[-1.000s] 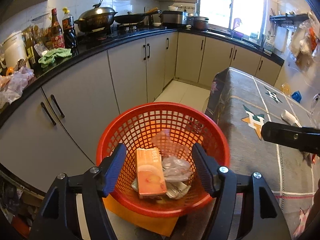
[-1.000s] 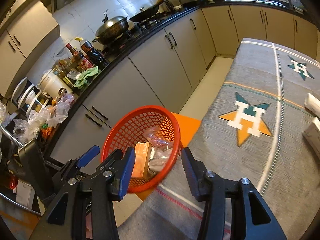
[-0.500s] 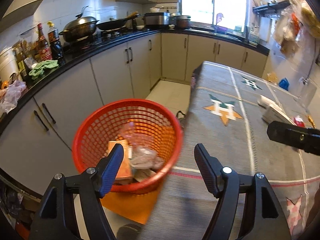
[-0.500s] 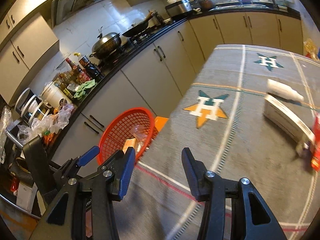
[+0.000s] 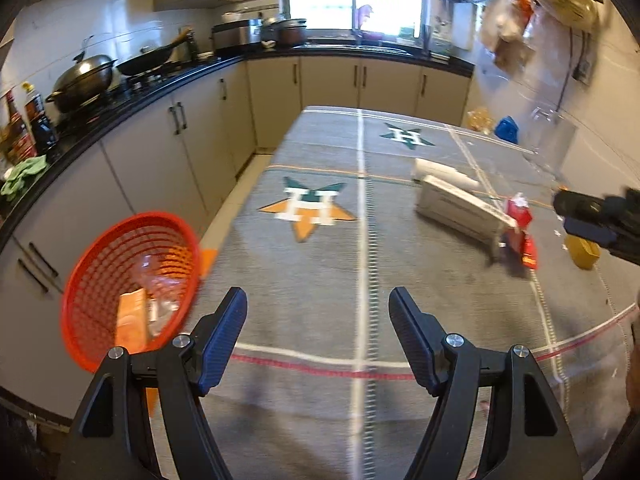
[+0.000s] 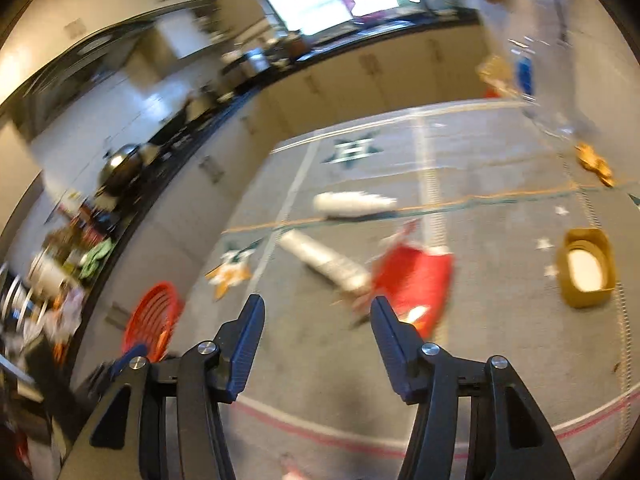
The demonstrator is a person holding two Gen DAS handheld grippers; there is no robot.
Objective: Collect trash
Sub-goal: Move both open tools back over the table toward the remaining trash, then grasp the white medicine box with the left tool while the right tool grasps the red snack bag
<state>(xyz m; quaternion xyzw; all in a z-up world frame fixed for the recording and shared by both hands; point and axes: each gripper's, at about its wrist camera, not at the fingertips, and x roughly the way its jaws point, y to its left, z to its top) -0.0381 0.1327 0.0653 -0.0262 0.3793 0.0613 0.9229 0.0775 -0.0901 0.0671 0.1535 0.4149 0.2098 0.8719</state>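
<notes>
Both grippers, left (image 5: pixel 318 322) and right (image 6: pixel 317 330), jaws wide, empty; red wrapper (image 6: pixel 414 280) at 1 o'clock, likely next; basket (image 5: pixel 128 286) off surface (image 5: pixel 360 280) edge, 9 o'clock, catching trash

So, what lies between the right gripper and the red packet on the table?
In the right wrist view, only bare grey tablecloth lies between the open right gripper and the red packet.

Readable only: a white capital "H" inside the orange-and-green star (image 5: pixel 307 211) printed on the grey cloth (image 5: pixel 304 280) over the worktop, and another "H" in the green star (image 5: pixel 406 136) farther back. Packaging print too blurred to read.
</notes>
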